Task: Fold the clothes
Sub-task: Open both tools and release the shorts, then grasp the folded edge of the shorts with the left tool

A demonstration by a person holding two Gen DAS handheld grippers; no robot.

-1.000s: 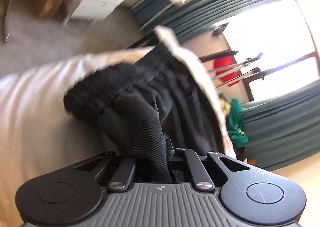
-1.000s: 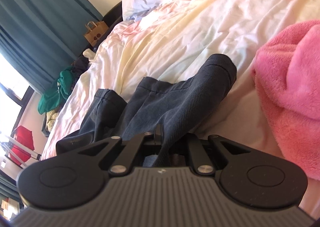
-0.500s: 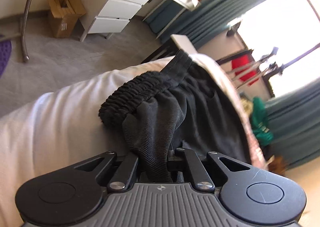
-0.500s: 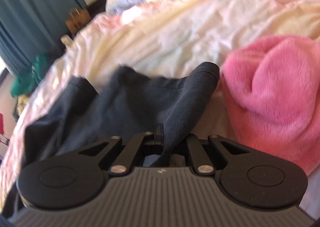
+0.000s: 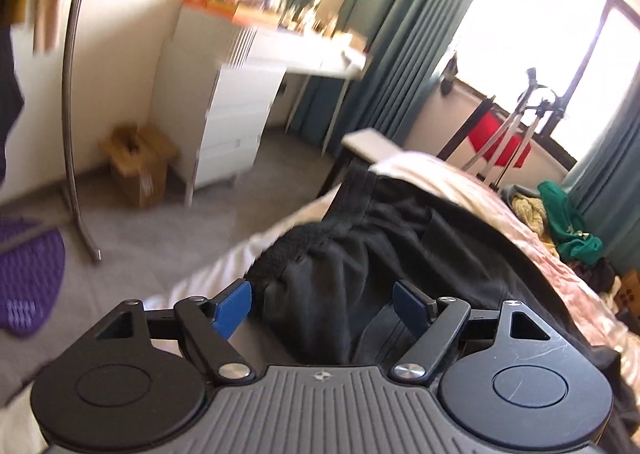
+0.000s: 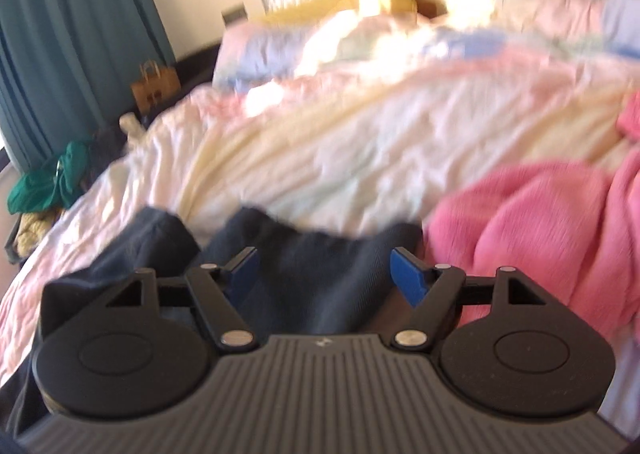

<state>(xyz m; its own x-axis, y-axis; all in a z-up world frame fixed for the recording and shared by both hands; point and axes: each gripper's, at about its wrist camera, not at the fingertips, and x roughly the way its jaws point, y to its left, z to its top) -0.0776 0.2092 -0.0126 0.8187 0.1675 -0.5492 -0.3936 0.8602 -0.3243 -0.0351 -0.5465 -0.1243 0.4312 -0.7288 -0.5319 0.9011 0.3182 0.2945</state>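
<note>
Both grippers, left (image 5: 322, 304) and right (image 6: 324, 272), have just spread their blue-padded jaws, pinching nothing; the dark ribbed elastic-waisted trousers (image 5: 400, 254) lie released on the pale quilted bed (image 6: 320, 150), left of a pink fleece heap (image 6: 540, 222). Advice: withdraw straight back, sparing the fold.

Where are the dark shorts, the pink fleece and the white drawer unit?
dark shorts (image 5: 384, 266): left wrist view, middle of the fabric.
pink fleece (image 6: 532, 230): right wrist view, front mound.
white drawer unit (image 5: 236, 122): left wrist view, drawer fronts.
</note>
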